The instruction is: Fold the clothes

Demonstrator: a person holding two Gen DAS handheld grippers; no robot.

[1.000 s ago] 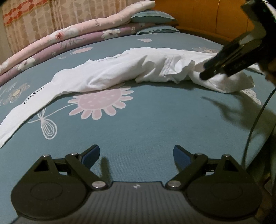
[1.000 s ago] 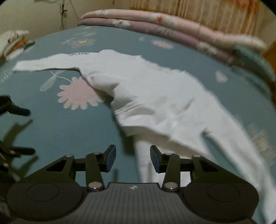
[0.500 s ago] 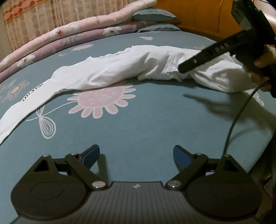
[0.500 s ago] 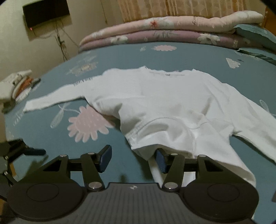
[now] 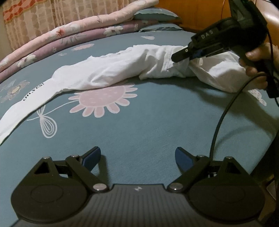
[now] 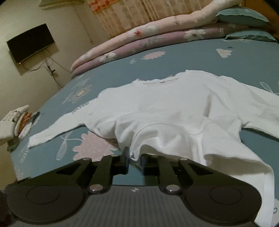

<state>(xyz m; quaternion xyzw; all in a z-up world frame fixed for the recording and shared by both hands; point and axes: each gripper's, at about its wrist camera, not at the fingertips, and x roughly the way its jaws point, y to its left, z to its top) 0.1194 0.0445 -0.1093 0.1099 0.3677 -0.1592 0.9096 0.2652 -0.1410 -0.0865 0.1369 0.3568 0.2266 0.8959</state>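
White long-sleeved cotton shirt (image 6: 174,108) lies spread on a teal bedsheet with pink flower print (image 5: 139,125), its near hem bunched and lifted at the right tongs (image 6: 134,157). Right tongs closed on that hem, fabric pinched between the black fingers; same tongs seen from the left wrist view (image 5: 184,55) biting into the crumpled hem, held by a person's hand (image 5: 256,69) on the black handle, a black cable (image 5: 221,122) trailing down from it. Left tongs (image 5: 137,157) wide open, blue-padded fingers apart, hovering over bare sheet, well apart from the shirt. One sleeve with dark lettering (image 5: 33,92) stretches flat toward the left edge of the bed; other sleeve (image 6: 258,108) runs off right. Large pink flower print (image 5: 102,99) just beside the shirt body, partly covered by it. Further back, folded pink and purple floral quilts (image 6: 148,40) stacked along the bed's far side, teal pillows (image 6: 244,17) by them. Small pile of folded clothes (image 6: 15,122) at the bed's left corner. Black wall-mounted screen (image 6: 30,43) and patterned curtain (image 6: 139,12) behind.
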